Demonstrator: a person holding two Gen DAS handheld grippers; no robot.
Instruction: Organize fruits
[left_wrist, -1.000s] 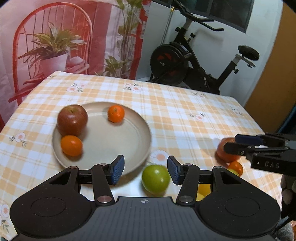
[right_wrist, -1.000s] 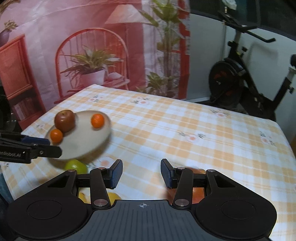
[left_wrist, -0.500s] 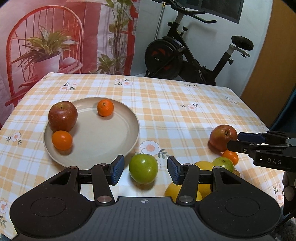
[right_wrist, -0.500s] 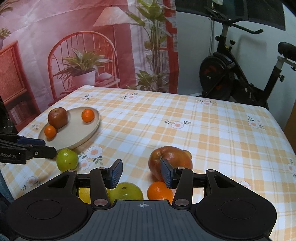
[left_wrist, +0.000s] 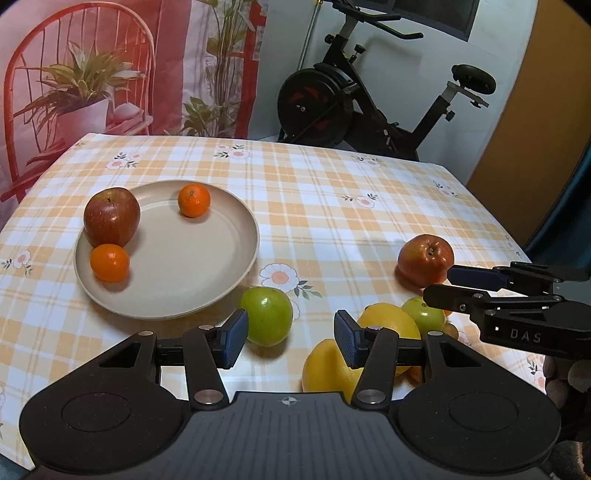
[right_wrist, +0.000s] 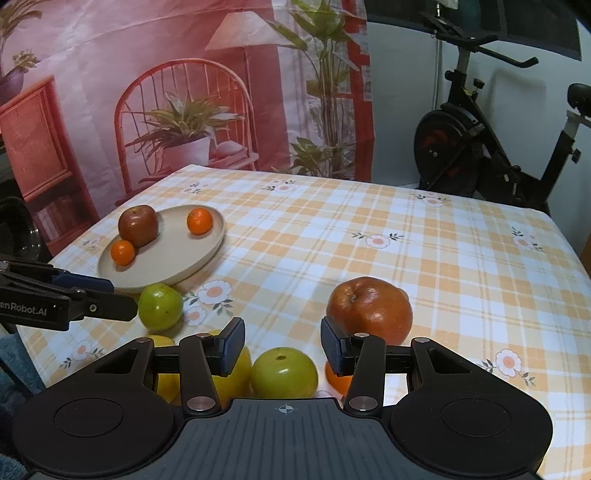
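A beige plate (left_wrist: 192, 273) holds a red apple (left_wrist: 111, 216) and two small oranges (left_wrist: 194, 200). My left gripper (left_wrist: 290, 341) is open and empty, just in front of a green apple (left_wrist: 267, 315) on the cloth. Two lemons (left_wrist: 388, 321) and another green apple (left_wrist: 423, 314) lie to its right. My right gripper (right_wrist: 282, 347) is open and empty, above a green apple (right_wrist: 284, 373), with a lemon (right_wrist: 229, 376) and an orange (right_wrist: 338, 380) beside it. A second red apple (right_wrist: 369, 310) lies just beyond its right finger.
The table has an orange plaid cloth (left_wrist: 332, 206). An exercise bike (left_wrist: 362, 99) stands behind it. A printed backdrop (right_wrist: 184, 92) hangs at the back left. The right gripper shows at the right in the left wrist view (left_wrist: 448, 284).
Both grippers have pulled back and steadied. More loose fruit near the front edge has come into view. The green apple now sits left of centre between my left fingers.
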